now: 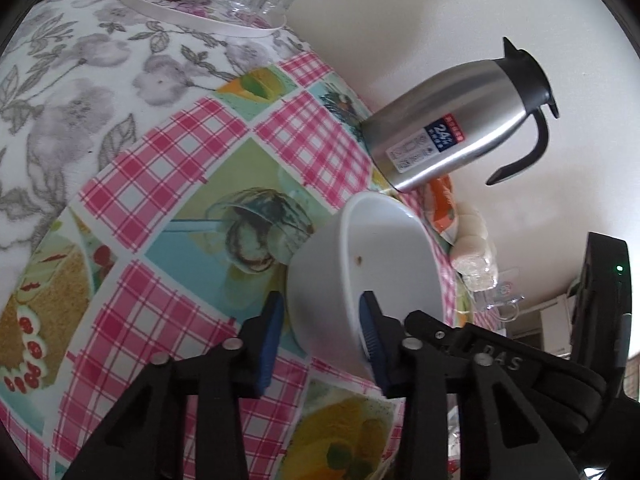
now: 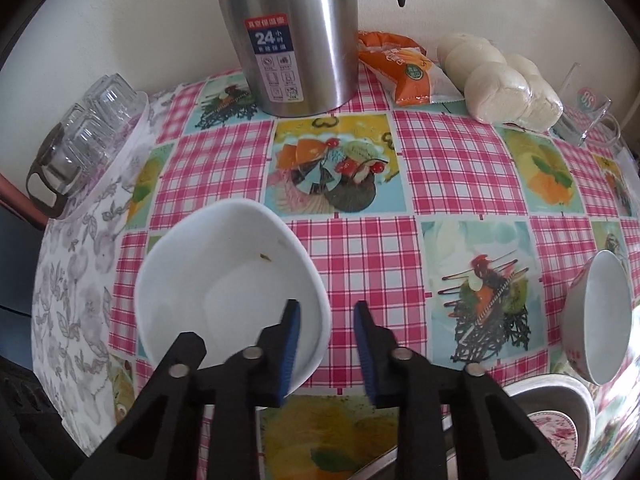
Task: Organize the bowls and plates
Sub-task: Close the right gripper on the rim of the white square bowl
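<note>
**White bowl caught between two grippers**

Blue pads of the left gripper (image 1: 320,336) straddle the near wall of the plain white ceramic bowl (image 1: 384,264), apparently clamping it. Opposite, the right gripper (image 2: 327,344) has one finger inside that bowl's rim, one outside, a gap showing, not yet pinching. Beyond the bowl stands a steel thermos jug (image 2: 292,40). Right of the bowl, a patterned bowl (image 2: 596,320) waits unsorted, so stacking looks barely begun.

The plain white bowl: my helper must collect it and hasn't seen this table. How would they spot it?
Find the tall stainless steel flask by the wall; nearer along the checked tablecloth sits the plain white bowl. Unlike the pink-patterned bowl opposite, it has a brown speck inside.
</note>
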A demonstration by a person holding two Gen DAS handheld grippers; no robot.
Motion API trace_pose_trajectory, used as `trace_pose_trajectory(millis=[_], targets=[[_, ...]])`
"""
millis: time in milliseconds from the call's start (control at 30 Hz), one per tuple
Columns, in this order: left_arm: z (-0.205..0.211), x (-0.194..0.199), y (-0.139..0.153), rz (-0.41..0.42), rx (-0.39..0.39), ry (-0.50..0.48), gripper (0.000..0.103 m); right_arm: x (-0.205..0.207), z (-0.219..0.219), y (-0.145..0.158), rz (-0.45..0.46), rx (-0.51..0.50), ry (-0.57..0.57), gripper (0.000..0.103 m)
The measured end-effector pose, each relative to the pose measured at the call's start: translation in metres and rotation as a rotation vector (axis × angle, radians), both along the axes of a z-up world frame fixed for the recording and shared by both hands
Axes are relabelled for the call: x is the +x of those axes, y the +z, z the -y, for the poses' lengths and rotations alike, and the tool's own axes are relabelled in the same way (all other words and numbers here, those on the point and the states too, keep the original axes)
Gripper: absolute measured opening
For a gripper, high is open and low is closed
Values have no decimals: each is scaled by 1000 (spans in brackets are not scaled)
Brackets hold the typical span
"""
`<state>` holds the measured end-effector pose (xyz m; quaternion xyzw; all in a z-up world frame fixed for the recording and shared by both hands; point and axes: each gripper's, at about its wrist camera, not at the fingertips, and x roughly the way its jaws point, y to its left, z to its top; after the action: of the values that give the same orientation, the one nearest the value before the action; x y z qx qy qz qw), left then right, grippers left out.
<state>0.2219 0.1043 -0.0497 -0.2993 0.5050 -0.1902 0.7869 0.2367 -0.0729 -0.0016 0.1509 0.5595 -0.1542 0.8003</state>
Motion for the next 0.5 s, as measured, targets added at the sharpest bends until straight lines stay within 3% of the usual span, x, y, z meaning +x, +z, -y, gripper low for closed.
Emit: trace_pose_trajectory(millis=[133, 267, 500], targets=[[1, 1, 0, 11, -2, -13, 33, 2, -5, 0, 3, -4, 16, 12], [-2, 2, -3, 11, -29, -21, 33, 3, -7, 0, 1, -22, 18, 12], [1, 1, -1, 21, -3, -19, 33, 5, -5, -3, -4, -20, 22, 12]])
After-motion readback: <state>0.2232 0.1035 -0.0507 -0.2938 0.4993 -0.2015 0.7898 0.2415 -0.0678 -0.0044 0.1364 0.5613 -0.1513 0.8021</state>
